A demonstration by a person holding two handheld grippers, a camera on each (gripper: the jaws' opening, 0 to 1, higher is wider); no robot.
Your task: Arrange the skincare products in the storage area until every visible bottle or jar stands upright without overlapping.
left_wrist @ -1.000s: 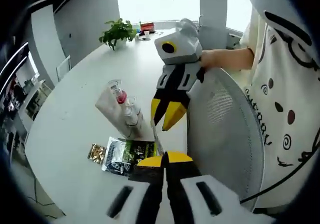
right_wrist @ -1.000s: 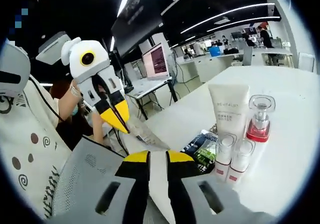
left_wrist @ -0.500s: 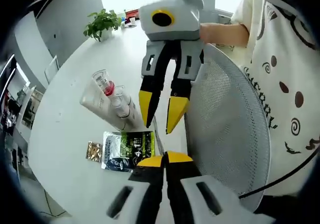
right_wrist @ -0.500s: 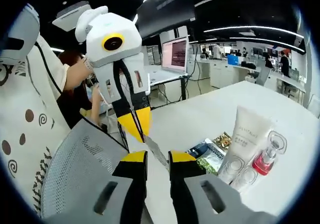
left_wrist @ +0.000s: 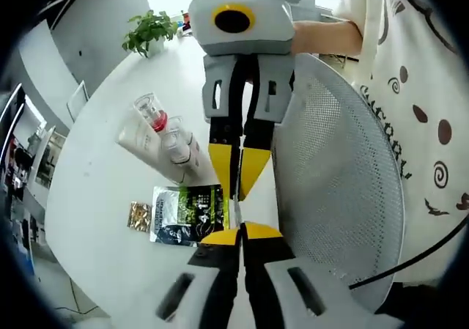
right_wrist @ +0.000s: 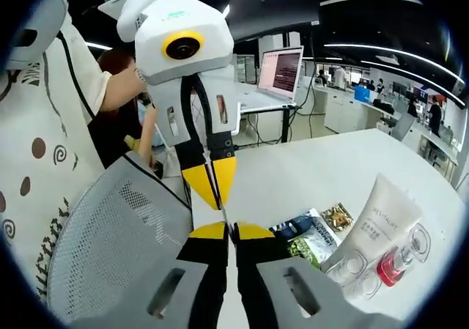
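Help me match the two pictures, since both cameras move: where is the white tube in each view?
Left gripper view: the white tube lies left of centre, above the green packet.
Right gripper view: the white tube sits at lower right, right of the green packet.
Shared landmark: the red-capped bottle beside the tube.

Right gripper (left_wrist: 236,182) is closing: its yellow tips, spread a second ago, are now meeting, tip to tip with the left gripper (left_wrist: 240,234) in the left gripper view. In the right gripper view the right gripper's own tips (right_wrist: 233,231), gapped half a second ago, are now touching. Left gripper (right_wrist: 211,190) is drawing nearer there, pointing down onto those tips. A thin strip (left_wrist: 234,210) is showing between the two grippers. Both cameras are shifting, so the white tube (right_wrist: 374,224) and green packet (left_wrist: 187,213) are sliding across the views.
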